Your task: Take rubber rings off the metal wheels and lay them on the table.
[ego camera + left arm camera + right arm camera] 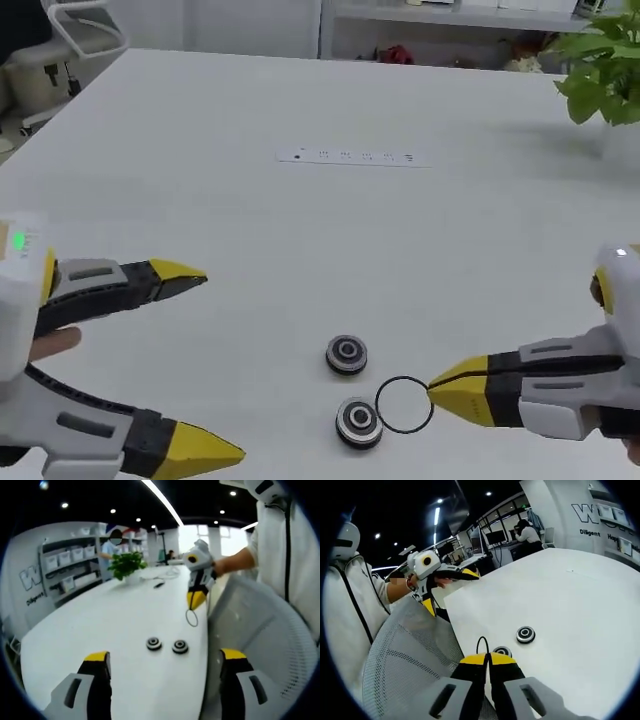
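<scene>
Rubber ring (pixel 404 377) hung pinched by its edge in the right gripper (pixel 432 386), whose yellow-tipped jaws were pressed together on it with no gap between them. In the head view the ring's loop sat just right of the near wheel (pixel 359 421) and overlapped that wheel's edge. The left gripper view showed it dangling below the jaw tips, clear of the white table (pixel 300 220). A second wheel (pixel 346 354) lay just beyond the near wheel, close to it but apart, and both lay flat with their hubs up. Each had a dark outer band, too small to tell whether it was rubber. The left gripper (pixel 224 366) hovered to the left of the near wheel, well apart from it, with its jaws spread wide and nothing between them. A white power strip (pixel 354 156) lay far beyond the near wheel. A leafy green plant (pixel 605 70) stood farther still, beyond it and to the right. In the right gripper view a grey mesh chair back (pixel 405 655) stood off the table edge, on the person's side of the near wheel.
</scene>
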Tool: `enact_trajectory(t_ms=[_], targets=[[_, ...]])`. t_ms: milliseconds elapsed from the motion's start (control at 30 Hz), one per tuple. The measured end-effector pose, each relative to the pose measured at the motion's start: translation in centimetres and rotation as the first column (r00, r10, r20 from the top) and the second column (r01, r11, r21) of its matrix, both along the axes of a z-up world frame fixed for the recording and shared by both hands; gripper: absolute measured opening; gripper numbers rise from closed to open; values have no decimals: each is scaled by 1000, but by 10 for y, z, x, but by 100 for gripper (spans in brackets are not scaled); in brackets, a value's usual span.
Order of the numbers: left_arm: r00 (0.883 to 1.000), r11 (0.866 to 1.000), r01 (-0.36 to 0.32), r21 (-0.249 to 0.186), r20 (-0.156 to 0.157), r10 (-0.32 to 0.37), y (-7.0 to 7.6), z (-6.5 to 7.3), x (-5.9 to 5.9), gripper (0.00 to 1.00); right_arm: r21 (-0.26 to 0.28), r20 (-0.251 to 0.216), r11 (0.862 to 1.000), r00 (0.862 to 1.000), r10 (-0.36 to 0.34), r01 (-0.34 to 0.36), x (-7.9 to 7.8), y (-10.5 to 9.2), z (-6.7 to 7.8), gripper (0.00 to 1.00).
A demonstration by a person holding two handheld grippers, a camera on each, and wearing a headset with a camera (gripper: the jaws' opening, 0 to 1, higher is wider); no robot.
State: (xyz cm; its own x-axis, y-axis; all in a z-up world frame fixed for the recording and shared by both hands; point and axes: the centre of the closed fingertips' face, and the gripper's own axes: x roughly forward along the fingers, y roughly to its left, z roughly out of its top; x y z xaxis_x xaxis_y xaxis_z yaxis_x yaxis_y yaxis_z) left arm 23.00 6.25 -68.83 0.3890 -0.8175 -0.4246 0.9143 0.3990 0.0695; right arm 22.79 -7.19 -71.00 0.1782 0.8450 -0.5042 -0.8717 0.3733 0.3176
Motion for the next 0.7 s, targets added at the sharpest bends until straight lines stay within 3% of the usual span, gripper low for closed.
enact_trajectory(t_ms=[167,700], targets=[[1000,1000,-21,5,-2,21,10,-4,-2,93,10,-8,1000,1000,6,-6,-2,2,10,0],[994,995,-102,-15,-46,102,36,-22,-8,100,28,53,1000,999,4,-5,10,9,43,0]])
